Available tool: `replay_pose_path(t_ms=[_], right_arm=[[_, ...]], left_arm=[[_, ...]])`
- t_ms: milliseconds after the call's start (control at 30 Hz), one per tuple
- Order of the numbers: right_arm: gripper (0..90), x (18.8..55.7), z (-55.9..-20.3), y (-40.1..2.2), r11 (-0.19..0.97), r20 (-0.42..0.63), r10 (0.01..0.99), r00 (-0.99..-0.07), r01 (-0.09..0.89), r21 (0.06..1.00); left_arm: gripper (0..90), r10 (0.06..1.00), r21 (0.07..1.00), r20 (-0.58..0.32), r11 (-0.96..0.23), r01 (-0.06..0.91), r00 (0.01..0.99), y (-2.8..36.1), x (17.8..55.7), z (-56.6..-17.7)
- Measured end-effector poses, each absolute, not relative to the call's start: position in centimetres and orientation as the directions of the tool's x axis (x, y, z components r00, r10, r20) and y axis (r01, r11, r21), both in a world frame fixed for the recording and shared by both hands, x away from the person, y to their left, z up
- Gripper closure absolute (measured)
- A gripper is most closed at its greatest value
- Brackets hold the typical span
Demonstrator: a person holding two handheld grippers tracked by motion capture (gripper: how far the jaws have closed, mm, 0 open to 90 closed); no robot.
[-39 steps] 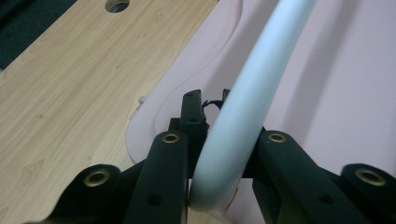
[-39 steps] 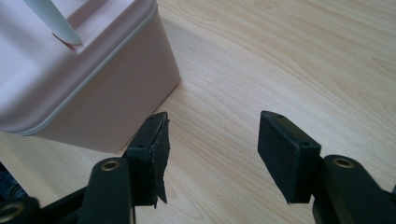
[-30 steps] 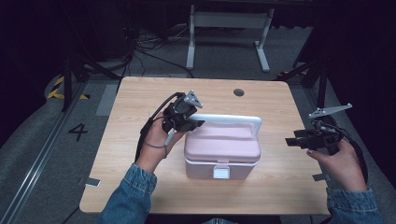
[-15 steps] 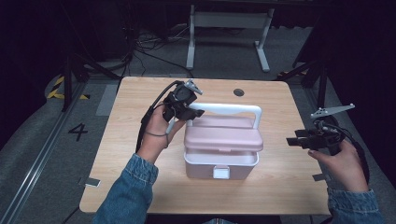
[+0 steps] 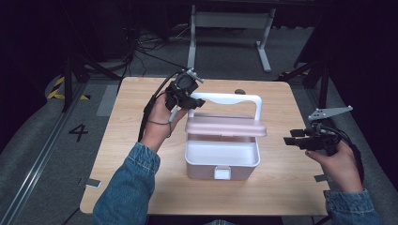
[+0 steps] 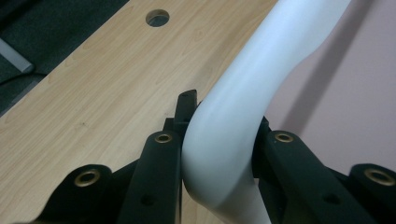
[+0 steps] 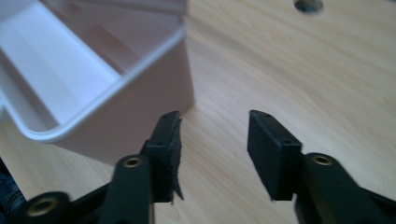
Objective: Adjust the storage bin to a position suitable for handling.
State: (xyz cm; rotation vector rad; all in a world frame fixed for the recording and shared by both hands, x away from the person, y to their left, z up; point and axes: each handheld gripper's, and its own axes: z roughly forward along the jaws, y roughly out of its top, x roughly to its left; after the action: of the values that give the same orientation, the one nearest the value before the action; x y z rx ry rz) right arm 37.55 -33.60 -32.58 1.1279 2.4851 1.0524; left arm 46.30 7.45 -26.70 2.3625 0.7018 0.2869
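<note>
Lifted since the earlier frame, the pink plastic lid (image 5: 225,126) rides on its white handle (image 5: 225,99) clamped in the left gripper (image 5: 187,100), whose jaws have just eased slightly, so it may slip onto the open box (image 5: 222,161) mid-table, while the right gripper (image 5: 294,140), jaws empty and just been closing, waits nearby

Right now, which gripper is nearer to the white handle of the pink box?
Left. The left gripper is clamped on the white handle at its corner; the right gripper hovers apart, beside the pink box.

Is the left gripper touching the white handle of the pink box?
Touching. In the left gripper view, both black jaws of the left gripper press against the white handle, with no gap on either side. The high view agrees.
</note>
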Motion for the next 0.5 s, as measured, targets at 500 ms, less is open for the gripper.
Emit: replay_pose_path(t_ms=[500], right_arm=[[89.9,35.1,-33.7,-27.9,0.302,-0.003,0.558,-0.830,0.200,0.932]], left_arm=[[74.3,0.566,0.641,0.026,-0.642,0.420,0.824,7.2,47.1,-26.5]])
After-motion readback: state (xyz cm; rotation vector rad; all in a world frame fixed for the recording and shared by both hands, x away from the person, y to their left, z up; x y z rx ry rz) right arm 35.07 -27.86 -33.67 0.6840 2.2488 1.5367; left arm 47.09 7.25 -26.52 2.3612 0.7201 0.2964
